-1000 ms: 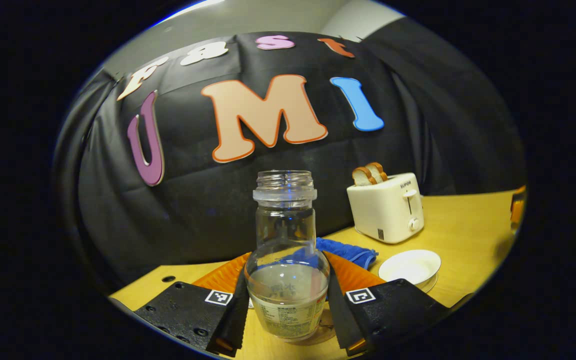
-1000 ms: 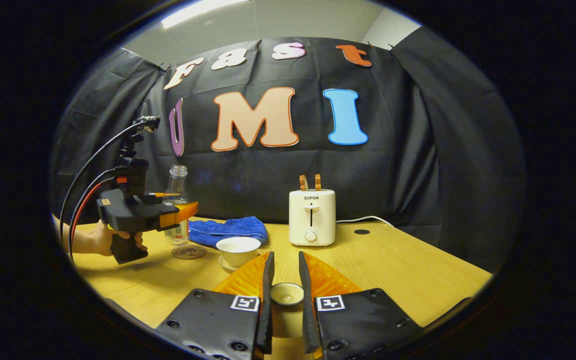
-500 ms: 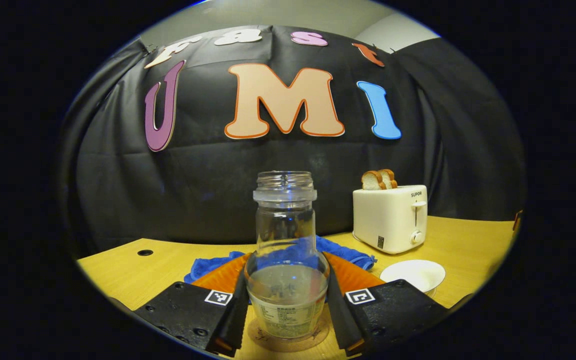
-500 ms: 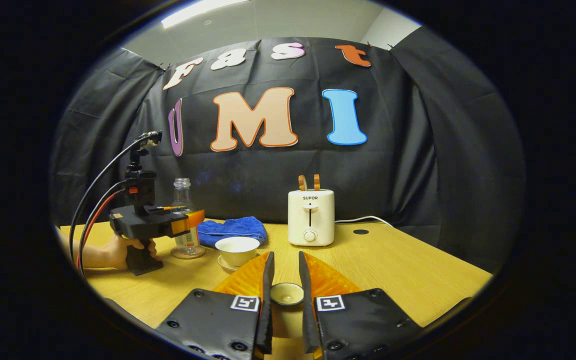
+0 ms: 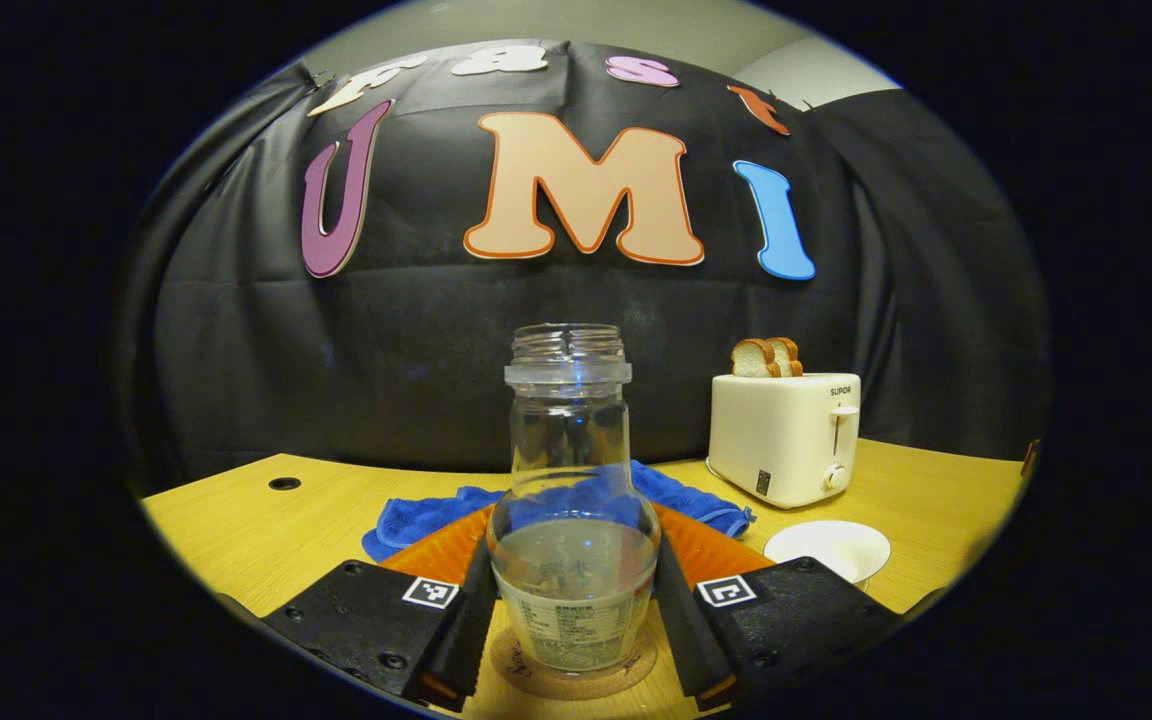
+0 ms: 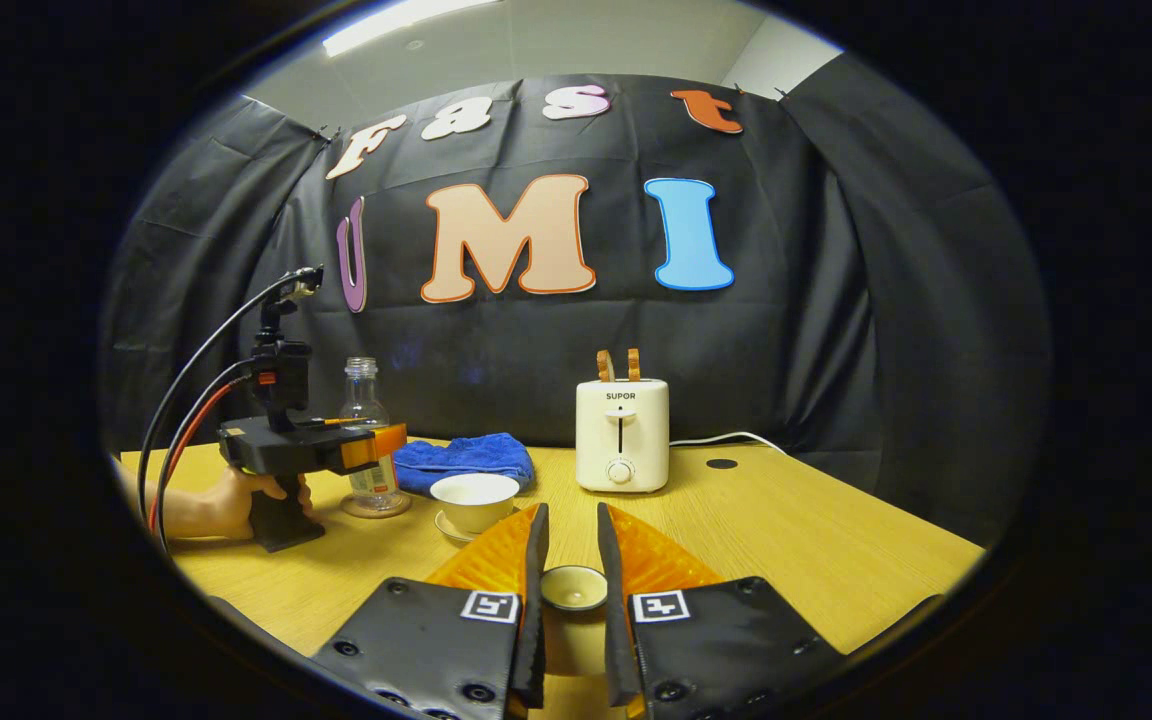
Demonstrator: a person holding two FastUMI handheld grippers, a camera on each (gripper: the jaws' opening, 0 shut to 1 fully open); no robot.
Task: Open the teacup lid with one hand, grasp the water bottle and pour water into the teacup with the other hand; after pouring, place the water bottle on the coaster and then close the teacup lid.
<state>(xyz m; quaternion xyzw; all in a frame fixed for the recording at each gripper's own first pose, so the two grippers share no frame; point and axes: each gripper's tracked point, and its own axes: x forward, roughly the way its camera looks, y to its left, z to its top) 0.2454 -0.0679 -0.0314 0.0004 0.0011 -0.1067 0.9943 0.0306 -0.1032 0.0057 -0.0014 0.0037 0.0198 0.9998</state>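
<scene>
Toward the left edge of the worktop (image 6: pixel 786 540), the water bottle (image 5: pixel 572 520) has come down level and now stands upright on the coaster (image 5: pixel 576 672) (a second ago it hung tilted above it), so pouring looks finished and release comes next. The left gripper (image 5: pixel 572 600) fingers still press both sides of its lower body. The right gripper (image 6: pixel 572 590) holds the teacup lid (image 6: pixel 574 586) between nearly closed fingers, near the front edge, short of the open teacup (image 6: pixel 476 498), which sits just beside the bottle.
</scene>
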